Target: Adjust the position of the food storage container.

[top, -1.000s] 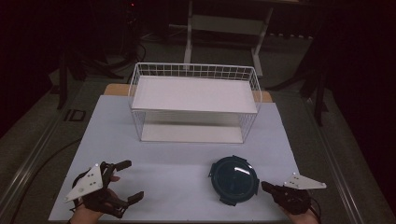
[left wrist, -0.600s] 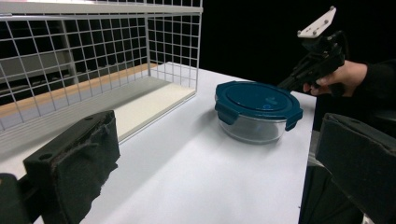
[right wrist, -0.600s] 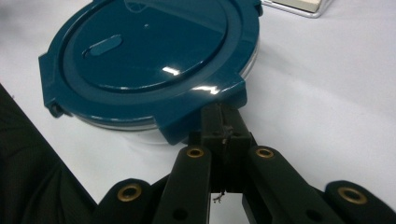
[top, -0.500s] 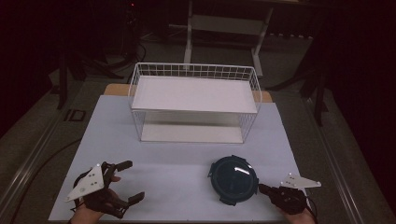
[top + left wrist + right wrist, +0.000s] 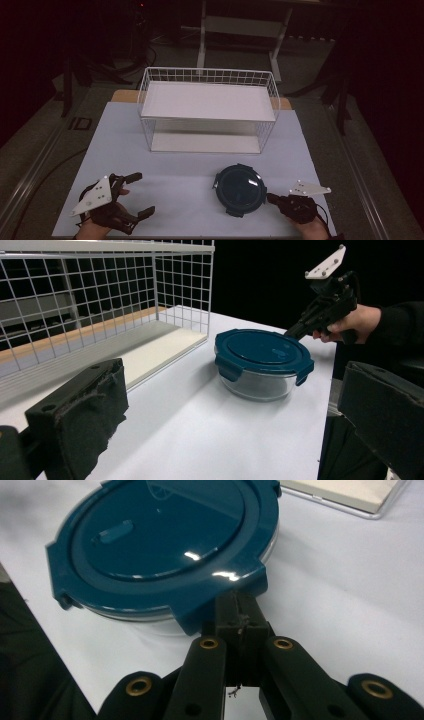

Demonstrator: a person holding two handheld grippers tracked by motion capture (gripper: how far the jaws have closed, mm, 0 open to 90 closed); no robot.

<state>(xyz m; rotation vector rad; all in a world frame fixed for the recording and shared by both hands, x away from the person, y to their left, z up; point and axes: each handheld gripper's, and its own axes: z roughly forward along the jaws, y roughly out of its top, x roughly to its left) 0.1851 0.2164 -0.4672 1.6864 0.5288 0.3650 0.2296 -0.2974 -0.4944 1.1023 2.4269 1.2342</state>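
The right gripper (image 5: 239, 611), jaws pressed together, touches a clasp of the blue lid (image 5: 165, 535); next it should probably lift this clasp, while the left gripper (image 5: 134, 195) waits spread.

**Left jaws wide, right jaws closed**

The left gripper (image 5: 131, 196), held low in the left hand (image 5: 95, 227), has its jaws spread wide with nothing between them. The right gripper (image 5: 270, 198), in the right hand (image 5: 312, 227), has its jaws pressed together, tips forward.

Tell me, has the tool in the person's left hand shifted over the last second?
No. The left gripper sits at the same spot near the front left corner of the table, as far from the wire rack as before, with its fingers open.
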